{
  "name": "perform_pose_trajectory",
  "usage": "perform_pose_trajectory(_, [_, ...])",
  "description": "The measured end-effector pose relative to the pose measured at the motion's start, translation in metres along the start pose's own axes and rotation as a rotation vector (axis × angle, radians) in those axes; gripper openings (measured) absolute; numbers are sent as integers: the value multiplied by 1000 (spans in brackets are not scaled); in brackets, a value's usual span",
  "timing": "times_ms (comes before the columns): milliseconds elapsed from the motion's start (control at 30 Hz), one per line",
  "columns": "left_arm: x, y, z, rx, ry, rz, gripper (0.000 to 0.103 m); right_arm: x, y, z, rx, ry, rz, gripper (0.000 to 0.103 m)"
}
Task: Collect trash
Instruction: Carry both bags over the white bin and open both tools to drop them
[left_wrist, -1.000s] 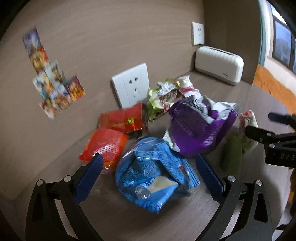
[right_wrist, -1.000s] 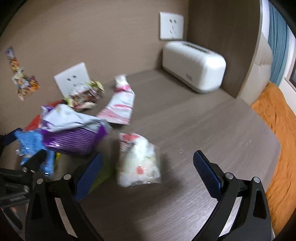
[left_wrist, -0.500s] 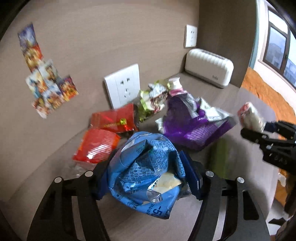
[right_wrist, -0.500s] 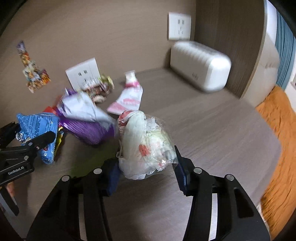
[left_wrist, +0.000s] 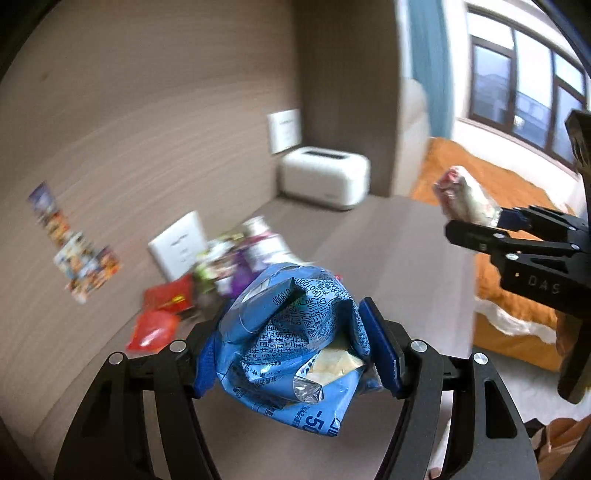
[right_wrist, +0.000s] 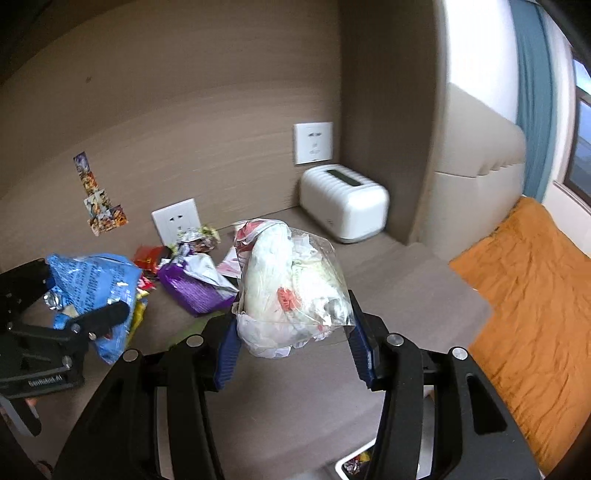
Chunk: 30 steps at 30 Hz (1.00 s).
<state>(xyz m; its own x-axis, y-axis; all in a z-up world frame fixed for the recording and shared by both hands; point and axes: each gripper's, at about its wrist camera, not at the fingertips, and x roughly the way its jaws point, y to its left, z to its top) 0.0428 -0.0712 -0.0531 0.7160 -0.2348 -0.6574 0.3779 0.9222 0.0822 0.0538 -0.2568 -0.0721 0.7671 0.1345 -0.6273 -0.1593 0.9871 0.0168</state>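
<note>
My left gripper is shut on a crumpled blue snack bag and holds it above the brown table. It also shows at the left of the right wrist view. My right gripper is shut on a clear plastic bag of white wrappers, also lifted; it shows in the left wrist view. On the table by the wall lie a purple bag, red packets, a crumpled foil wrapper and a pink-white packet.
A white toaster-like box stands in the table's back corner under a wall socket. A second socket and stickers are on the wall. An orange bed lies right of the table edge. A bin corner shows below.
Both grippers closed on their bags, lifted them off the table and drew back and up. The remaining wrappers stayed by the wall.
</note>
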Motion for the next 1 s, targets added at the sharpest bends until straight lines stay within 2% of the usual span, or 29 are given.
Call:
perform_pose_trajectory(267, [16,-87,10,143,16,-162,66,-40,-54,-34,104,12,-111,52])
perform_pose_trajectory(633, [44,-202,-1,315,78,-357,66,-76,-123,-87,241,76,-230,52])
perform_pose_trajectory(833, [79,-261,-21,413,152,-440,66,-72,-158,-124,322,150,-259,52])
perform_pose_trajectory(1000, [127,-300,-55,471,254,-493,66,-44,-185,-172,380,247,-277,52])
